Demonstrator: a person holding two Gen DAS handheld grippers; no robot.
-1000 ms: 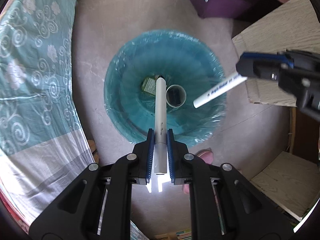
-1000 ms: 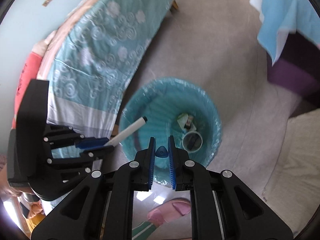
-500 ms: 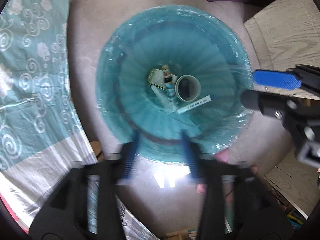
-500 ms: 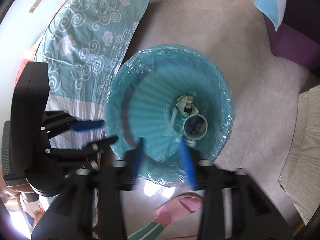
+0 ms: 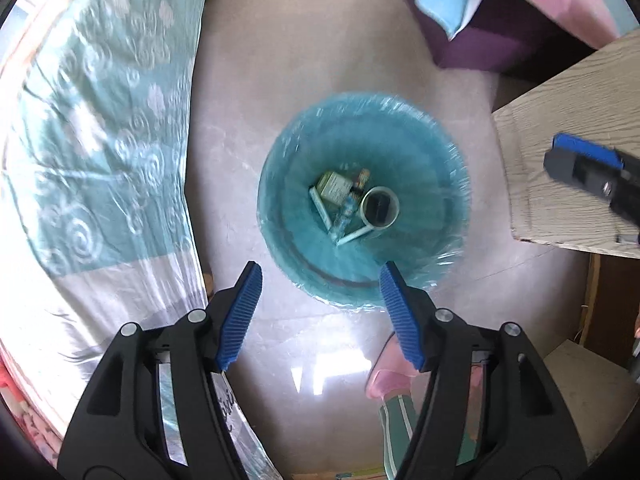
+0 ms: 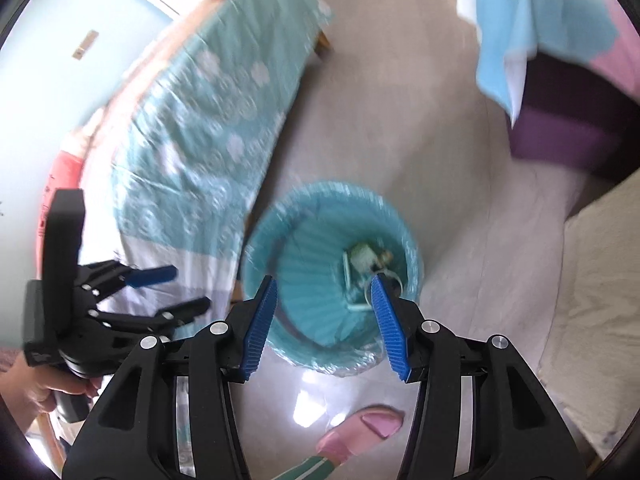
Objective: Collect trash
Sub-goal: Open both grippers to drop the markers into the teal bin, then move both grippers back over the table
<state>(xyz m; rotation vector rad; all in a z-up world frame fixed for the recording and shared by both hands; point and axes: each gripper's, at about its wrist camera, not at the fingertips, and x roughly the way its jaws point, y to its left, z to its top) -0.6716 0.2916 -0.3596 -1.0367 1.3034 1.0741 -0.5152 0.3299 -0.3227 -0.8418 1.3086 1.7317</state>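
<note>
A round bin with a teal plastic liner stands on the floor below both grippers; it also shows in the right wrist view. Inside lie a green carton, a tape roll, two white markers and small scraps. My left gripper is open and empty above the bin's near rim. My right gripper is open and empty, above the bin. The right gripper shows at the right edge of the left wrist view, the left gripper at the left of the right wrist view.
A bed with a teal patterned sheet lies left of the bin. A wooden table is on the right, a purple seat with blue cloth behind. A pink slipper is on the floor nearby.
Both grippers opened and let go of their white markers, which now lie in the bin. Both grippers have since risen and drawn back from the bin.
</note>
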